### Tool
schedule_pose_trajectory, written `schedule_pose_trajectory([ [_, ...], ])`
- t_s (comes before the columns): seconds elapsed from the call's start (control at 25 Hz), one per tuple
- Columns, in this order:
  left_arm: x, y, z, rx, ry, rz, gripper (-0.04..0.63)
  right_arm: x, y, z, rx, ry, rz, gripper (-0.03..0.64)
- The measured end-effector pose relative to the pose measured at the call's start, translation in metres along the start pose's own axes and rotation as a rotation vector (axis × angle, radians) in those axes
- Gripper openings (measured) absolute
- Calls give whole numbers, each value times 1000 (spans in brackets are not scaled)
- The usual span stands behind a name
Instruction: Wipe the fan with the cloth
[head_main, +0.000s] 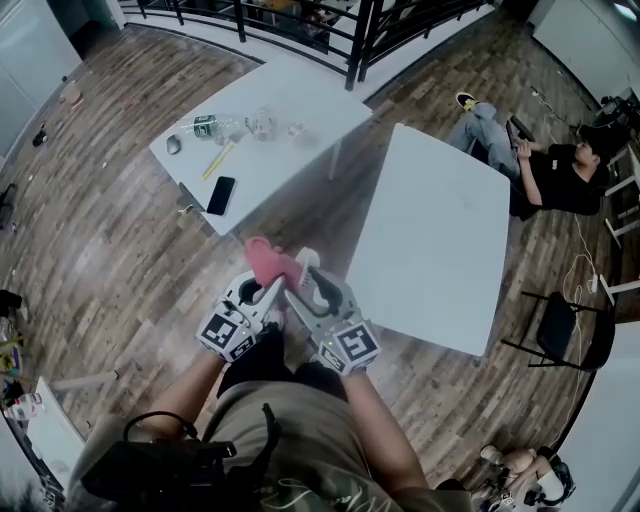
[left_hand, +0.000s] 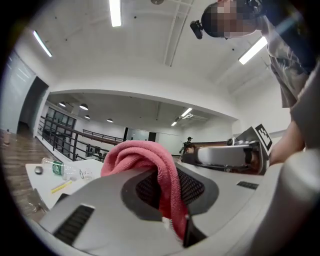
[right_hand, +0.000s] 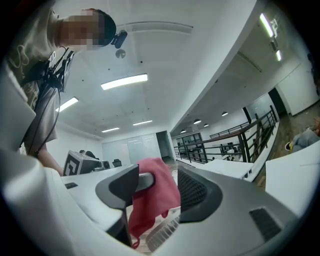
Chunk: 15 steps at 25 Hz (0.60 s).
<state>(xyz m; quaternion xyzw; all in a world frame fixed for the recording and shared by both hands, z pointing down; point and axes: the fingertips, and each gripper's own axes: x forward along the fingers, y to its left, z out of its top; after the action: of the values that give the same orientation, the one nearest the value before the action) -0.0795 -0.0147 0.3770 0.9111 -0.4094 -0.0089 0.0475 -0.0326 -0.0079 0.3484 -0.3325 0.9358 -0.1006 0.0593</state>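
So the biggest thing here is the wooden floor (head_main: 120, 250), with two white tabletops on it: a nearer one (head_main: 440, 250) on the right and a farther one (head_main: 290, 110) up by the black railing. A person (head_main: 555, 175) sits on the floor past the nearer tabletop's right edge. Both tongs are held close together above the floor, just off the nearer tabletop's left corner. The left tongs (head_main: 266, 290) are clenched on the pink cloth (head_main: 268, 260), which bunches up over the tips and hangs down between them. The right tongs (head_main: 305, 275) look to be gripping the fan (right_hand: 162, 231). Its white ribbed grille sits low between them, with the cloth draped right against it. On the farther tabletop, a black phone (head_main: 221, 195) lies near the front corner, and a yellow pen (head_main: 219, 160) and a bottle (head_main: 205, 126) sit toward the left edge.
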Motion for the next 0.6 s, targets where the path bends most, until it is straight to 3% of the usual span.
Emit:
schedule_pose_trajectory([
  [0.16, -10, 23, 3, 15, 10, 23, 70, 3, 3, -4, -5, 9, 3, 272],
  [0.4, -15, 62, 4, -39, 9, 88, 71, 9, 0, -14, 8, 22, -5, 270],
  [0.6, -10, 16, 5, 110, 97, -64, 71, 16, 4, 3, 12, -21, 19, 272],
])
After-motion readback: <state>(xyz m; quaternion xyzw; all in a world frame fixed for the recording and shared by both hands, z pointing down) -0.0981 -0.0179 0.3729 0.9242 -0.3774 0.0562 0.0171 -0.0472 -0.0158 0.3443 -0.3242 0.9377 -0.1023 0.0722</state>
